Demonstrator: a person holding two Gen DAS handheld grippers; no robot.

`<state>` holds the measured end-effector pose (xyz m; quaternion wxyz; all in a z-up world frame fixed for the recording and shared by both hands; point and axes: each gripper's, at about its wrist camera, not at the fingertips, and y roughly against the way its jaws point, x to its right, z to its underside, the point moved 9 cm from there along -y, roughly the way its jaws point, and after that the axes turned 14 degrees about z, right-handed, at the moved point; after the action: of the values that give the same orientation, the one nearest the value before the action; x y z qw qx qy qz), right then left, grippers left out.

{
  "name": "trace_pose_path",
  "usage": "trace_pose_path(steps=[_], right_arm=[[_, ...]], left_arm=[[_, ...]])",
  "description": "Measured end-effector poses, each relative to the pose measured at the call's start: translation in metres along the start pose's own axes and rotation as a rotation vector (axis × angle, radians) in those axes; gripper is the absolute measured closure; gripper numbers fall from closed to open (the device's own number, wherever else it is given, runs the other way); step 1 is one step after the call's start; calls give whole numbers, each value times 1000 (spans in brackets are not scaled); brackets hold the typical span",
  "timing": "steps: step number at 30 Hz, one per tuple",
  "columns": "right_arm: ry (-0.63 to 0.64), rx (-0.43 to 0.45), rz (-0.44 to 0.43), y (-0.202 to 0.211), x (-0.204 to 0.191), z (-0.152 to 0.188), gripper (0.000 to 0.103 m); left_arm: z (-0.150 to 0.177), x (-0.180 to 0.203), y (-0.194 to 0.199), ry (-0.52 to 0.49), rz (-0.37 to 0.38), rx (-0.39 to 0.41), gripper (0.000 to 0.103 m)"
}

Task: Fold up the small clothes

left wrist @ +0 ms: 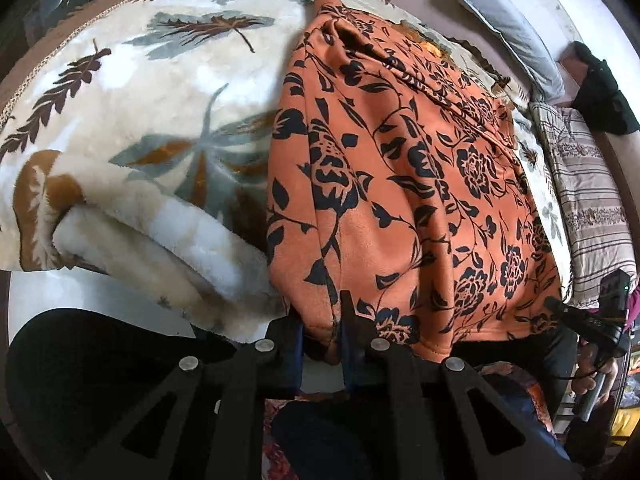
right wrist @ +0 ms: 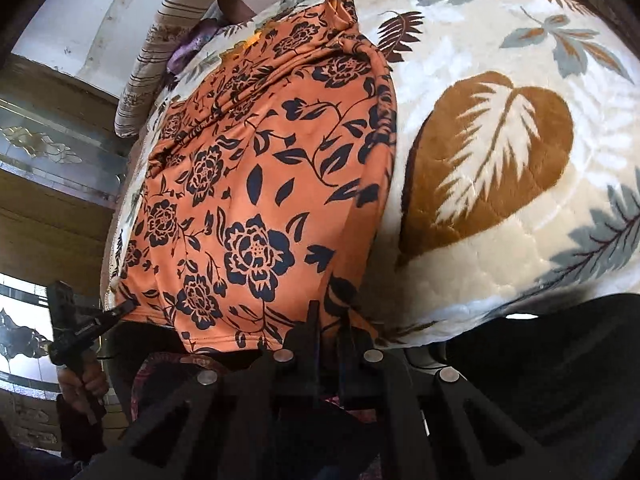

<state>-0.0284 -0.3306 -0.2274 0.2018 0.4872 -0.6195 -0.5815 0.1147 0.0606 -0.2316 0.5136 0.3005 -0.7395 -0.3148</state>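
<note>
An orange garment [left wrist: 400,160] with a black flower print lies lengthwise on a cream leaf-pattern blanket [left wrist: 160,100]. My left gripper [left wrist: 322,332] is shut on the garment's near hem corner, and a bunched fold of cloth shows between its fingers. In the right wrist view the same garment [right wrist: 260,160] stretches away over the blanket [right wrist: 500,160]. My right gripper [right wrist: 330,332] is shut on the other near corner of the hem. Each view also catches the other tool at the hem's opposite end: the right gripper [left wrist: 572,316] and the left gripper [right wrist: 120,308], each held by a hand.
The blanket's folded edge [left wrist: 140,248] hangs at the near left. A grey pillow [left wrist: 512,28], a striped pillow [left wrist: 588,200] and a dark green item [left wrist: 604,96] lie along the far side. A wooden and glass panel [right wrist: 48,152] stands to the left.
</note>
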Motion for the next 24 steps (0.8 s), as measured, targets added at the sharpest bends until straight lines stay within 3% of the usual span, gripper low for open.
trace_pose_path(steps=[3, 7, 13, 19, 22, 24], right_arm=[[-24, 37, -55, 21, -6, -15, 97], [-18, 137, -116, 61, -21, -58, 97], [-26, 312, -138, 97, -40, -178, 98], [-154, 407, -123, 70, -29, -306, 97], [-254, 410, -162, 34, -17, -361, 98], [-301, 386, -158, 0, -8, -385, 97]], left_arm=[[-14, 10, 12, -10, 52, 45, 89], [-57, 29, 36, -61, 95, 106, 90], [-180, 55, 60, -131, 110, 215, 90], [-300, 54, 34, -114, 78, 272, 90], [-351, 52, -4, -110, 60, 287, 89], [-373, 41, -38, -81, 4, 263, 89]])
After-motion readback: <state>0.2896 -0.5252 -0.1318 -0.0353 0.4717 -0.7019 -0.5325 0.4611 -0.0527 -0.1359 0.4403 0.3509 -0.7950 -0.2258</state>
